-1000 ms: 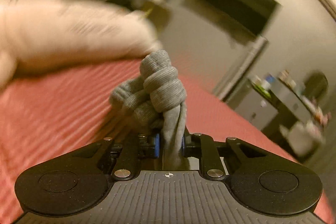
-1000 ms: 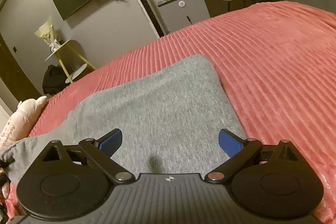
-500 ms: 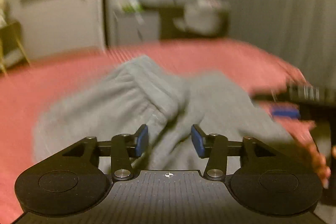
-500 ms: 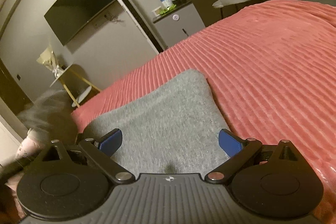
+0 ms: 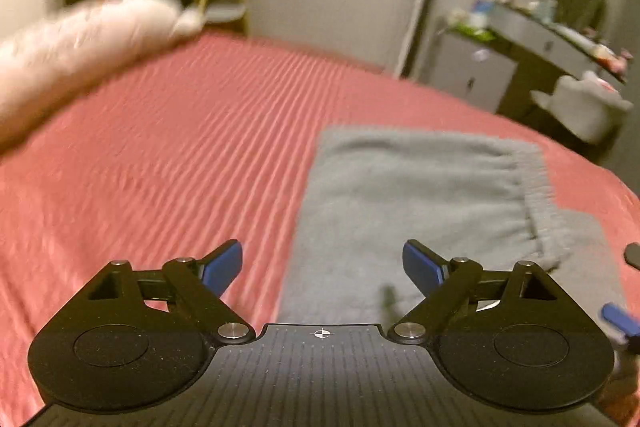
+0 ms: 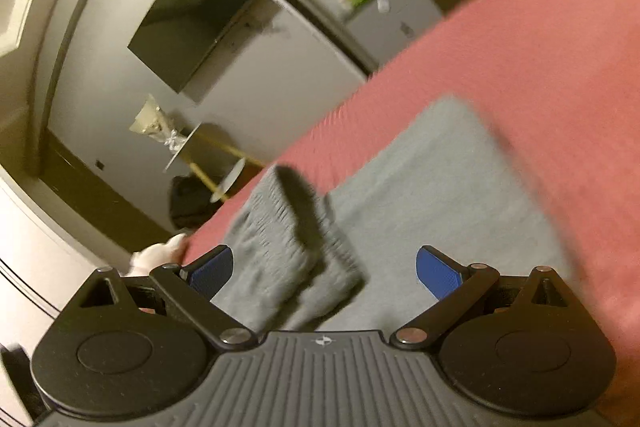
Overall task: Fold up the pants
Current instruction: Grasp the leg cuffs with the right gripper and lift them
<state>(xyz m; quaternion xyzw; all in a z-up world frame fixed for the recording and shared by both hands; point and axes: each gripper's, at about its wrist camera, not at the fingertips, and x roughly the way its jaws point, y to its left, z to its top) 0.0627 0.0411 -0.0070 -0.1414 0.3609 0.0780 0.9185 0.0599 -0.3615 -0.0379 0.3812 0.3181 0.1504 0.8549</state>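
Observation:
The grey pants [image 5: 420,203] lie folded on the red ribbed bedspread [image 5: 180,155], with the ribbed waistband [image 5: 540,203] on top at the right. My left gripper [image 5: 322,263] is open and empty just above their near left edge. My right gripper [image 6: 324,271] is open and empty over the pants [image 6: 432,195], with the folded-over band end [image 6: 280,239] lying between its fingers. A blue pad of the right gripper shows at the left view's right edge [image 5: 620,319].
A pale pink pillow or plush [image 5: 80,43] lies at the bed's far left. Beyond the bed are a grey cabinet [image 5: 472,71], a white chair [image 5: 588,107], a side table with gold legs [image 6: 208,155] and a wall TV [image 6: 192,15].
My left gripper let go of the bunched grey cloth, opened wide and swung back over the folded pants. The band end now lies on top. My right gripper tilted and stayed open.

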